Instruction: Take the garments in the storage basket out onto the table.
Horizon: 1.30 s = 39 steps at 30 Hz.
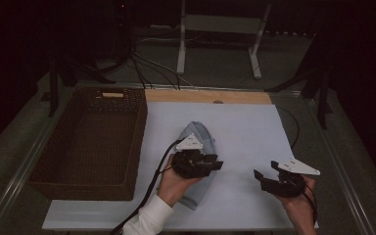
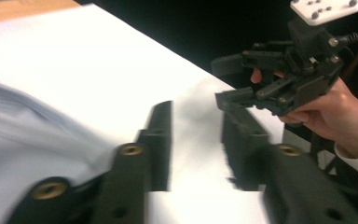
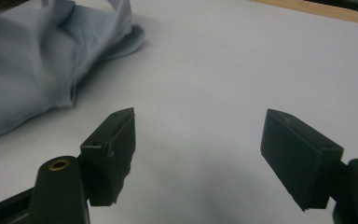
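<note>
While the crumpled pale-blue cloth garment point(image 1: 196, 161) lies on the white table sheet point(image 1: 245, 127), long axis running roughly 12 to 6 o'clock, the left gripper point(image 1: 214, 164) hovers over its middle, jaws apart and empty. The right gripper point(image 1: 265, 172) sits well off at 3 o'clock, jaws wide, empty. A brown wicker basket point(image 1: 90, 142) waits at 9 o'clock.

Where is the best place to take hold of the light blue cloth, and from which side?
Probably at the loose folded edge of the cloth that faces the open right claw. That edge lies raised on the white sheet, so a low approach from the right could pinch it.
</note>
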Each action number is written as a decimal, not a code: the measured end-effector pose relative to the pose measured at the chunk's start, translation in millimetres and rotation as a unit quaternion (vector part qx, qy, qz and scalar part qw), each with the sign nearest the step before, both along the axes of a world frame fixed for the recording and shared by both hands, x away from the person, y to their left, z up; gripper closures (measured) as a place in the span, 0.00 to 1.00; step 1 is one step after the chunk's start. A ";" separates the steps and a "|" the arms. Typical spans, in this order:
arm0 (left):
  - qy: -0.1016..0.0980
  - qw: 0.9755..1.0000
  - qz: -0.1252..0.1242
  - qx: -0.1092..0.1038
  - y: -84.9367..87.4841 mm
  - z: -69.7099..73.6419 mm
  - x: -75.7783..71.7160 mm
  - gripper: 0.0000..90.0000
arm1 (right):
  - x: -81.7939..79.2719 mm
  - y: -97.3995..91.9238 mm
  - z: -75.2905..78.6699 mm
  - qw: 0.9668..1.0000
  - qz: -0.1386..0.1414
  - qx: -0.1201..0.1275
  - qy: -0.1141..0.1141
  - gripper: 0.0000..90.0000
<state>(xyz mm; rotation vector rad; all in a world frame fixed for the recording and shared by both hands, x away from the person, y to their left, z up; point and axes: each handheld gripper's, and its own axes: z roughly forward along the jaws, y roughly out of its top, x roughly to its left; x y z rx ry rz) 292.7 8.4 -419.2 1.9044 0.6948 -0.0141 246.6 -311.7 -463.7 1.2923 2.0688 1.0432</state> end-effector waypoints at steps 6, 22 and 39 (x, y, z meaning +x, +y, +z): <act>-0.015 1.000 0.026 -0.008 18.3 1.9 1.3 0.52 | 0.2 2.8 -0.5 1.000 0.003 -0.001 0.001 0.29; -0.042 0.994 0.102 -0.007 58.2 4.5 1.9 0.01 | 0.7 9.0 -2.4 1.000 0.010 -0.001 0.004 0.29; -0.072 0.988 0.132 0.035 79.2 -5.6 -10.9 0.00 | 1.8 22.1 -4.4 1.000 0.025 -0.003 0.007 0.28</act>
